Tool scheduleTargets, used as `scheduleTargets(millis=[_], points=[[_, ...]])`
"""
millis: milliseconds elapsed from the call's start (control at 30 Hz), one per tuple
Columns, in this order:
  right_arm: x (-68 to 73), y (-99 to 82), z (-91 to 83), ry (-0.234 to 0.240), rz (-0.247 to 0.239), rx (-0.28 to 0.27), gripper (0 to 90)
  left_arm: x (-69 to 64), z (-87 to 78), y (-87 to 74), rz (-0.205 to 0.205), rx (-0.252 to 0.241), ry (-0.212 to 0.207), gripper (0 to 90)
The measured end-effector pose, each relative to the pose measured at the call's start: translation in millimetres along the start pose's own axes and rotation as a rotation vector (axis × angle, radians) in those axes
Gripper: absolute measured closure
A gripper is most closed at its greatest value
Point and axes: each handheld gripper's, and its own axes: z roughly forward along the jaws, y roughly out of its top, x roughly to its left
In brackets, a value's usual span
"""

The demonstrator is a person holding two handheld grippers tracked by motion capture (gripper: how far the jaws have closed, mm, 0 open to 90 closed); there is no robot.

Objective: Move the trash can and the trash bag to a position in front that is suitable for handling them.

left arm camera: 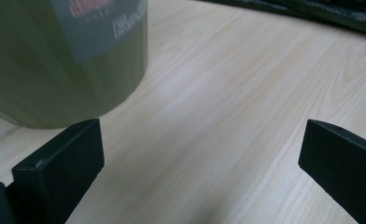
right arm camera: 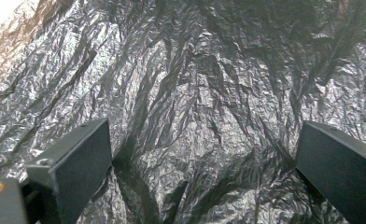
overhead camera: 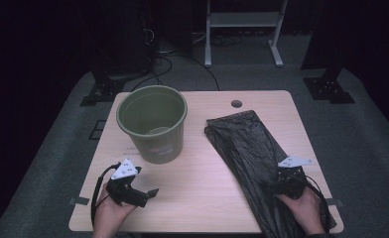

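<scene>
An olive-green plastic bin (overhead camera: 153, 122) stands upright and empty on the left half of the wooden table (overhead camera: 202, 168). A crumpled black plastic bag (overhead camera: 254, 148) lies flat along the right half, reaching the front edge. My left gripper (overhead camera: 148, 196) hovers low at the front left, open, with bare wood between its jaws and the bin's wall (left arm camera: 55, 60) close ahead. My right gripper (overhead camera: 277, 186) sits over the near part of the bag, open, the wrinkled black bag (right arm camera: 195, 93) spread under and beyond its jaws.
The table has a round cable hole (overhead camera: 236, 103) near its far edge. Beyond it, grey carpet (overhead camera: 366, 134) carries a white shelf frame (overhead camera: 244, 25), black stand feet (overhead camera: 103, 91) and loose cables (overhead camera: 162, 62).
</scene>
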Motion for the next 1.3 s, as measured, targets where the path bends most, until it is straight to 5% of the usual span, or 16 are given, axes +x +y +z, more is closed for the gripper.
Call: scheduleTargets(millis=[800,1300], points=[[0.3,-0.2,-0.2,-0.004,0.001,0.0,3.0,18.7,-44.9,44.9,-0.023,-0.046,0.024,0.0],[0.3,-0.3,-0.2,-0.004,0.001,0.0,3.0,28.8,-56.4,67.4,-0.027,-0.044,0.043,0.0]])
